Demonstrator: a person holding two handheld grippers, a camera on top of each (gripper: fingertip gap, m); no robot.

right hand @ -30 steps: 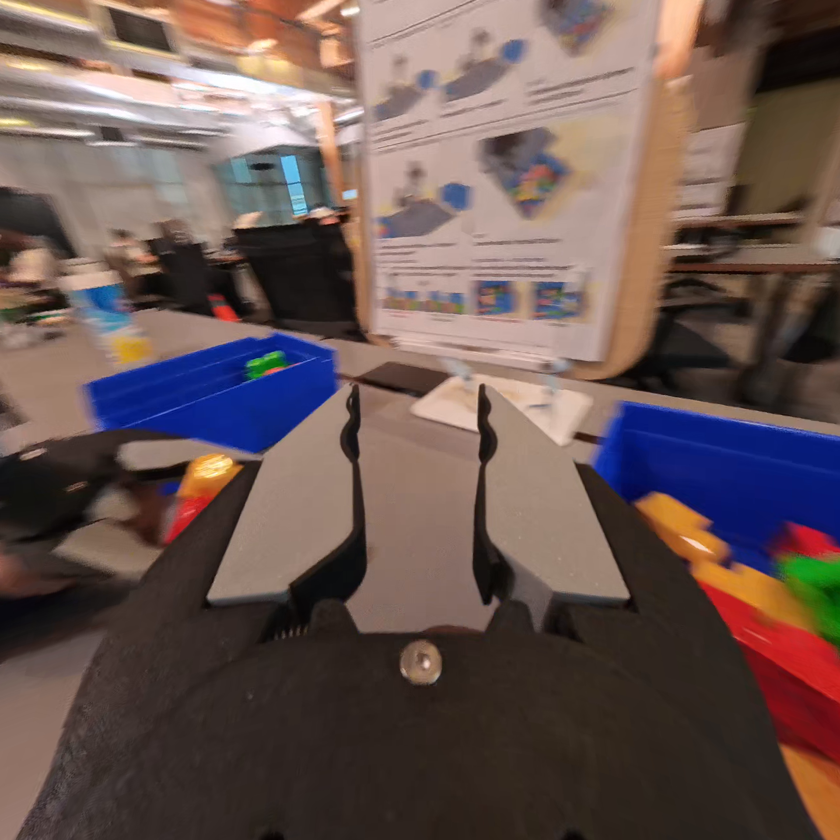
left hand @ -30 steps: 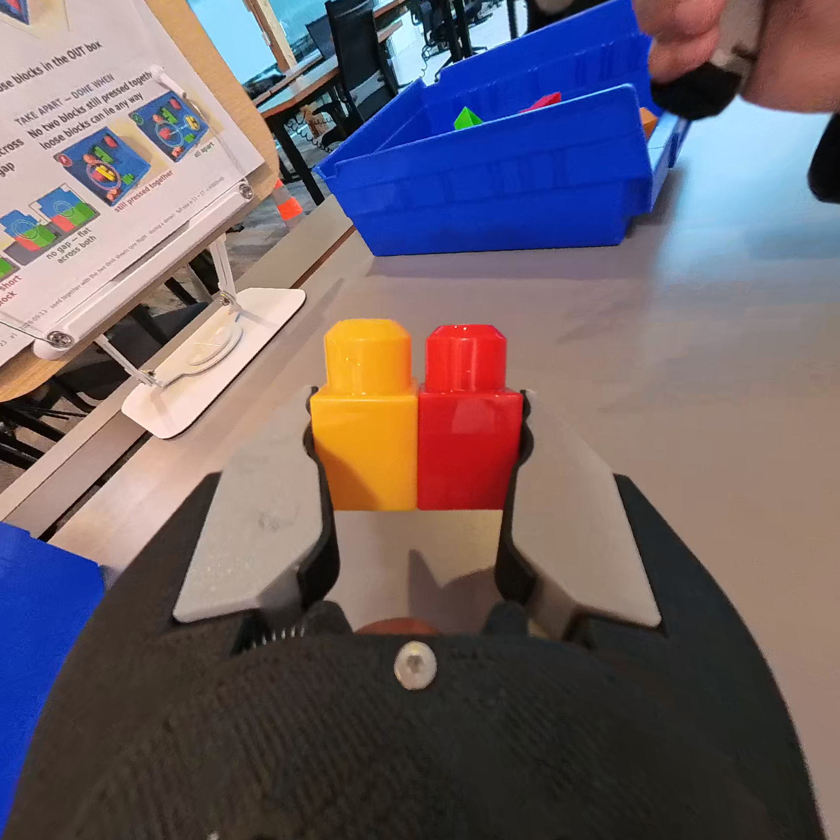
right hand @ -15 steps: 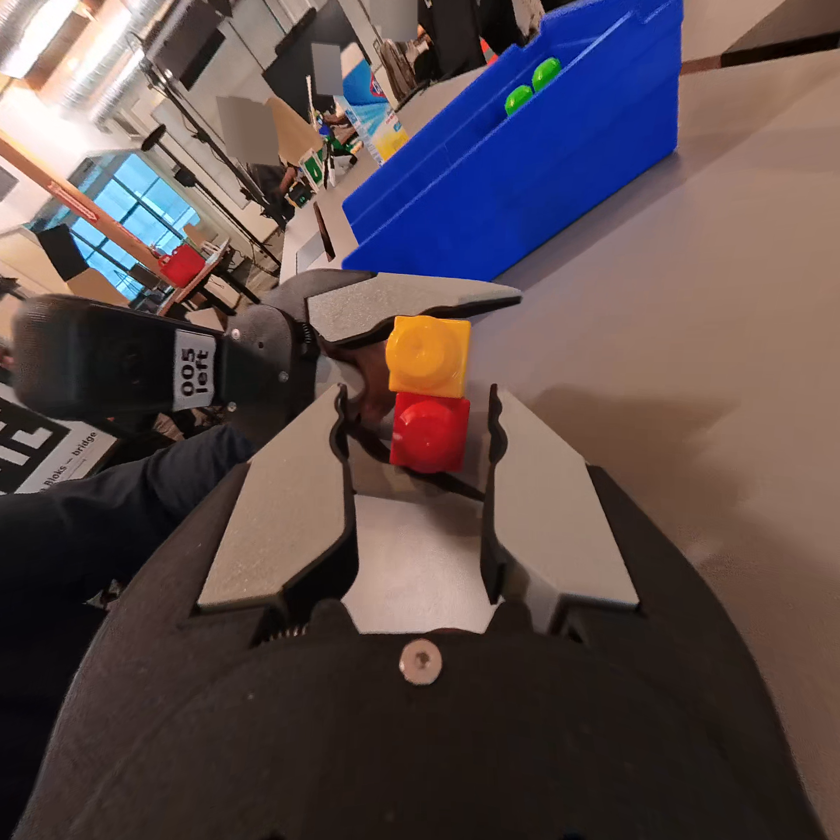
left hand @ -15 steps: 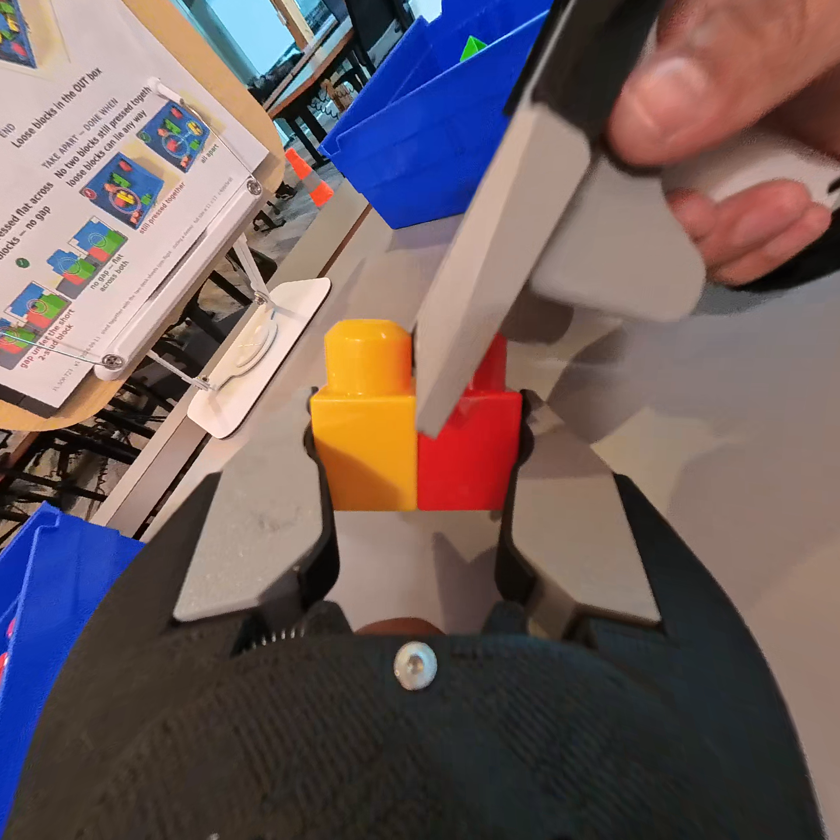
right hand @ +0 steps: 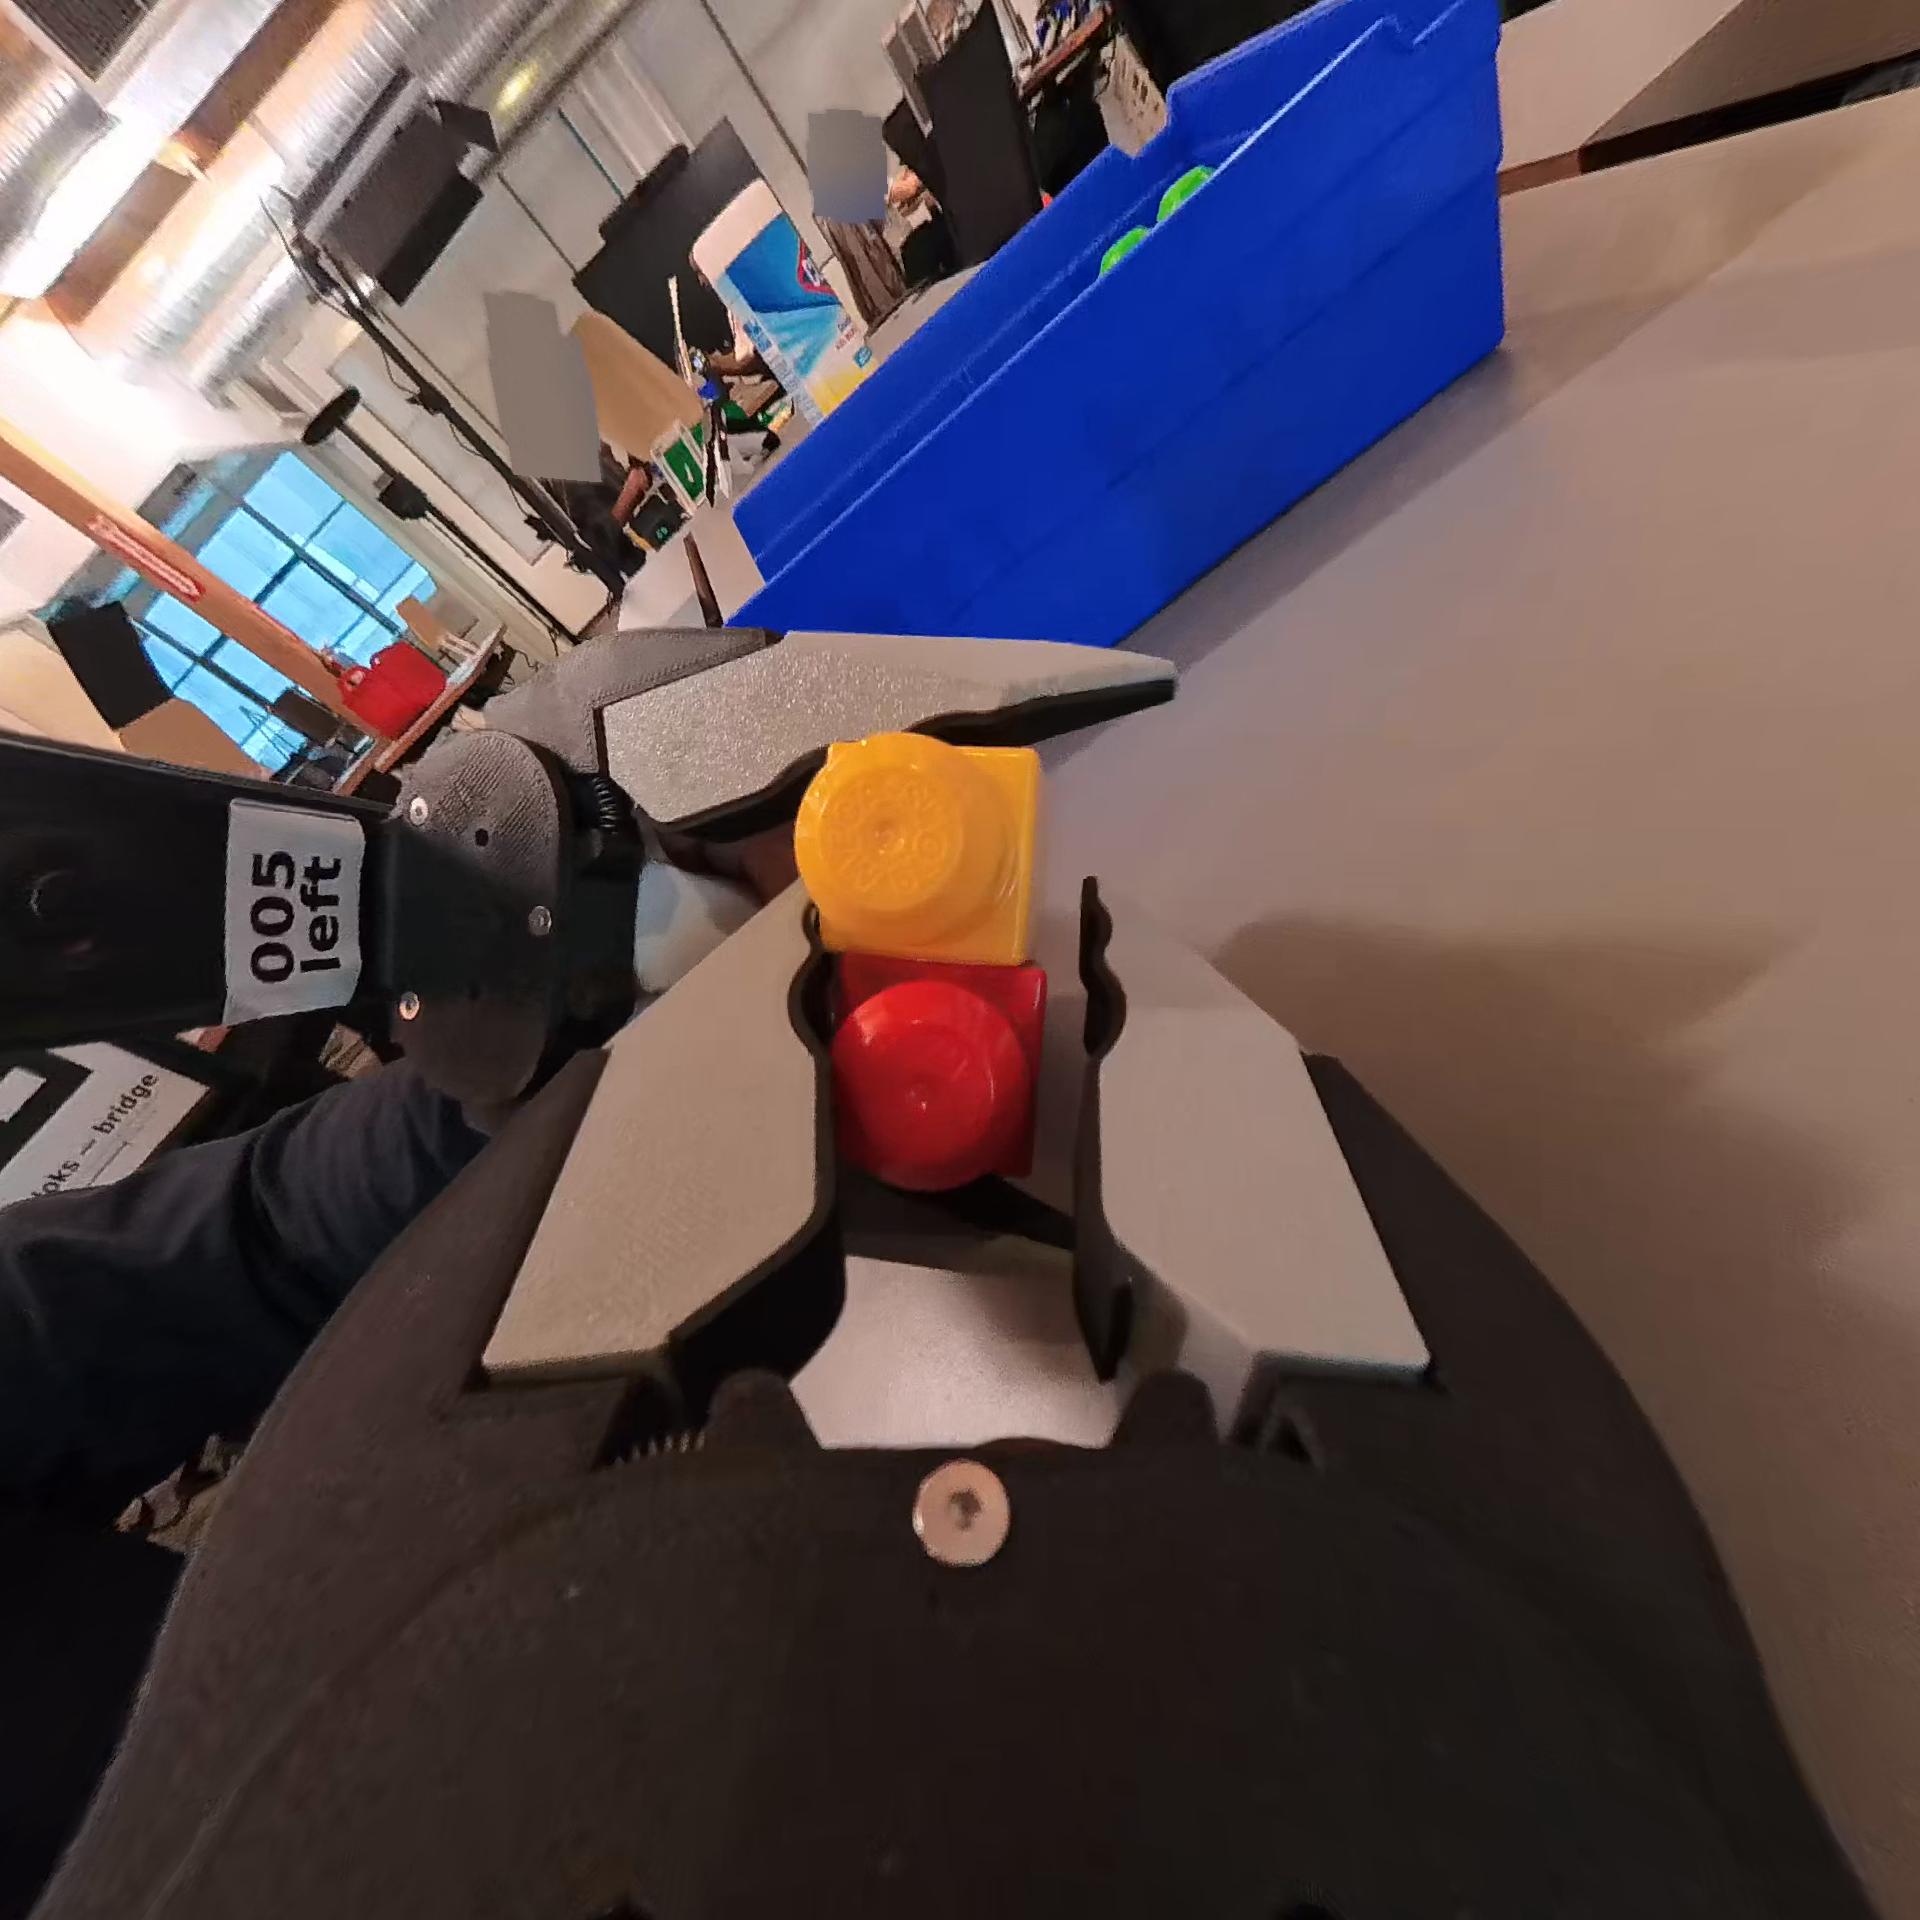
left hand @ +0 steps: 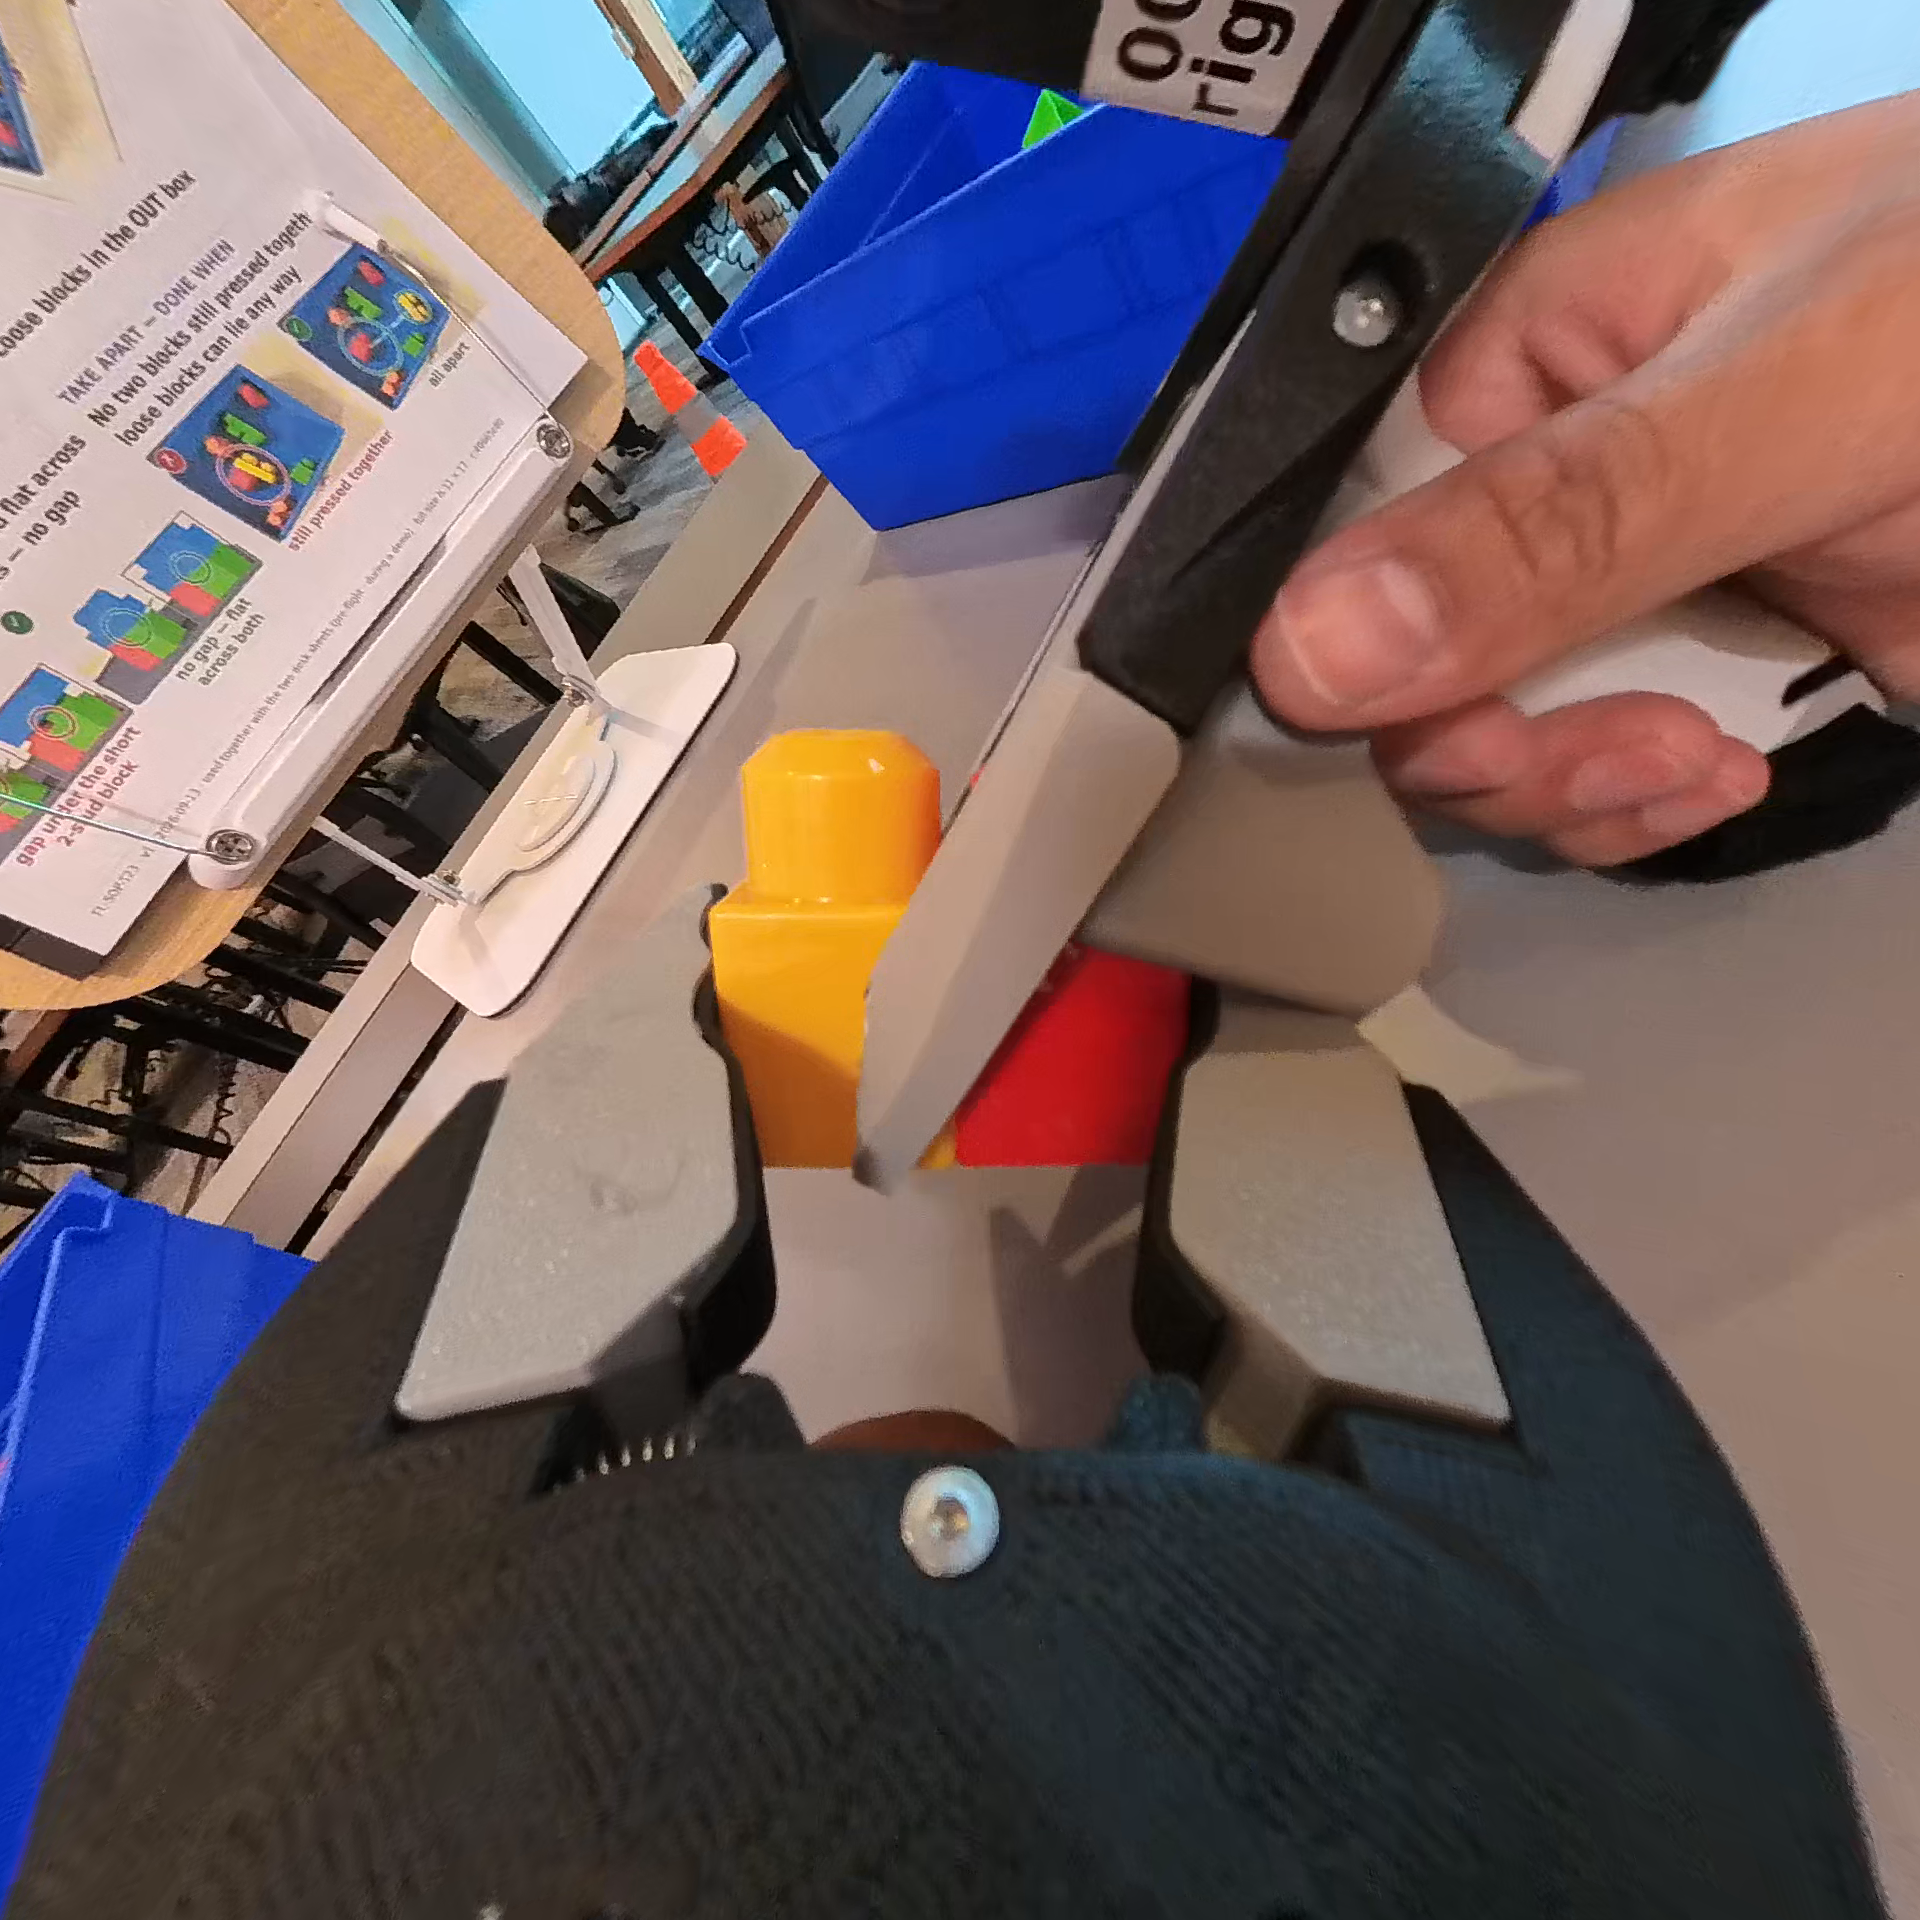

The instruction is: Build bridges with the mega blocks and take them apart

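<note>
Grey fingers of my right gripper (right hand: 951, 1023) have come farther down than half a second ago: they now straddle the red block (right hand: 940, 1070), one finger against its left side, the other a hair off its right, so they stand open around it. My left gripper (left hand: 951, 1023) has not shifted; it stays clamped on the pair, yellow block (left hand: 805, 997) against one finger and the red block (left hand: 1081, 1070) against the other, held just above the grey table (left hand: 1662, 1143). Both blocks are single-stud, glossy, pressed side to side with studs pointing the same way. My left wrist view shows my hand (left hand: 1621, 540) on the right tool and the instruction sheet (left hand: 208, 499) on its stand; one right finger hides the red stud there. My right wrist view looks onto both round stud tops, and past them a blue bin (right hand: 1195, 447) holding green pieces.
</note>
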